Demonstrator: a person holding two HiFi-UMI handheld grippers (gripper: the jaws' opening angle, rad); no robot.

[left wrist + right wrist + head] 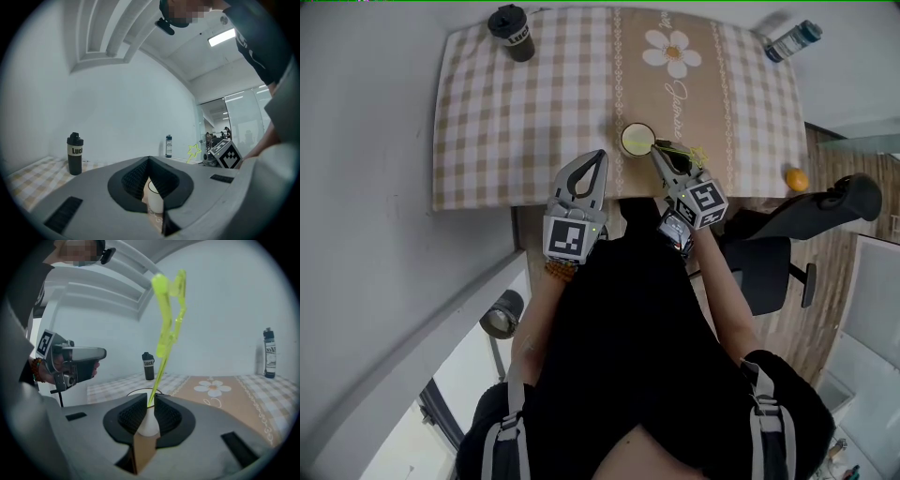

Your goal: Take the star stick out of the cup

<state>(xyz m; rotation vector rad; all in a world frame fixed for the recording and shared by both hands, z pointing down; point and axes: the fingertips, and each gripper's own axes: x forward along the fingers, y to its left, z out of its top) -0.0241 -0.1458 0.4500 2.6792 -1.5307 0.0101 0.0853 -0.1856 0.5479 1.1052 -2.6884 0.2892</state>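
Observation:
A white cup (pixel 637 139) stands on the checked tablecloth (pixel 525 112) near the table's front edge. My right gripper (pixel 660 150) sits just right of the cup, shut on the yellow-green star stick (pixel 697 154). In the right gripper view the star stick (pixel 167 310) rises from between the jaws of the right gripper (pixel 151 402), star at the top; its lower end is hidden, and the cup (pixel 149 423) shows just beyond. My left gripper (pixel 601 156) is shut on nothing, a little left of the cup (pixel 155 197). From there the star stick (pixel 193 152) shows at the right.
A black bottle (pixel 512 33) stands at the table's back left and a clear water bottle (pixel 792 41) at the back right. An orange (pixel 796 179) lies at the right edge. A black office chair (pixel 787 253) stands right of the person.

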